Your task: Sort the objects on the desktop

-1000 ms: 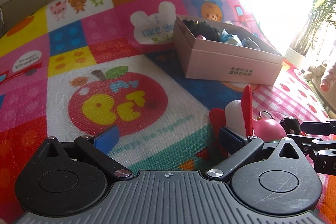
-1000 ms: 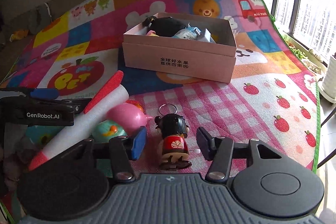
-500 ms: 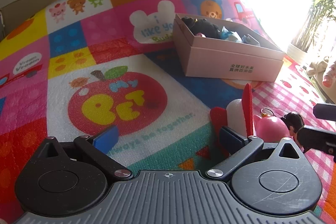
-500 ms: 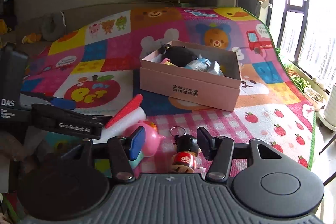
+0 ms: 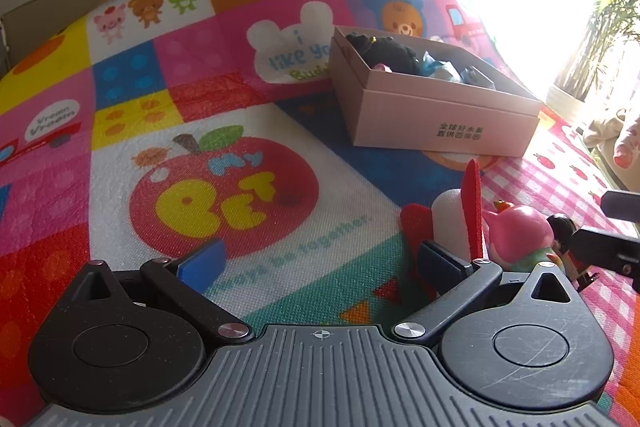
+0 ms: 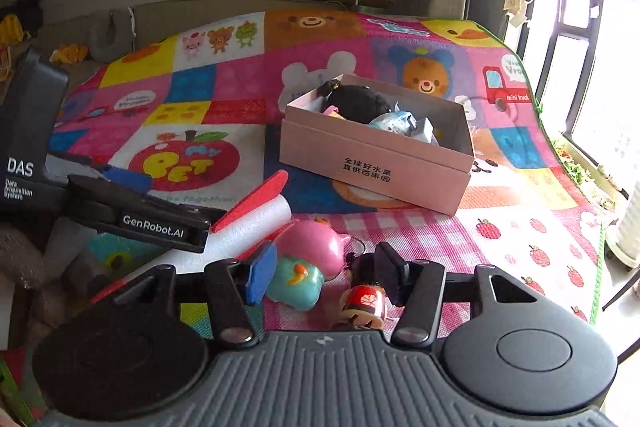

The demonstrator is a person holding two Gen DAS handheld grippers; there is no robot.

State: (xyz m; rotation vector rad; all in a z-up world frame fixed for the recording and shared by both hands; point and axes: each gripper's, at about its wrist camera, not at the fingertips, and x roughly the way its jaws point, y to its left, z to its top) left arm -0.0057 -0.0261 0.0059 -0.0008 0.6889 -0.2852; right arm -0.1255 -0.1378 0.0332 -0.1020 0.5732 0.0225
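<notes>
Left gripper [image 5: 320, 259] first: no change here, fingers spread wide over the play mat [image 5: 132, 75], nothing between them. The foam rocket [image 5: 448, 215] lies just beyond its right finger, untouched. Next along, the pink toy [image 6: 312, 245] and the teal toy [image 6: 294, 281] sit pressed together on the mat.

Now the news: the right gripper [image 6: 326, 273] has pulled up and rolled a little. The small red-and-black doll [image 6: 362, 301], centred between its fingers a second ago, now sits off to the right, its head tucked behind the right-hand finger. The fingers stand half apart and pinch nothing; the doll looks to be still down on the mat. So no pick yet, by my reading, and the aim needs squaring up again. Beyond, well apart, the pink box [image 6: 372, 163] waits with toys already inside.
</notes>
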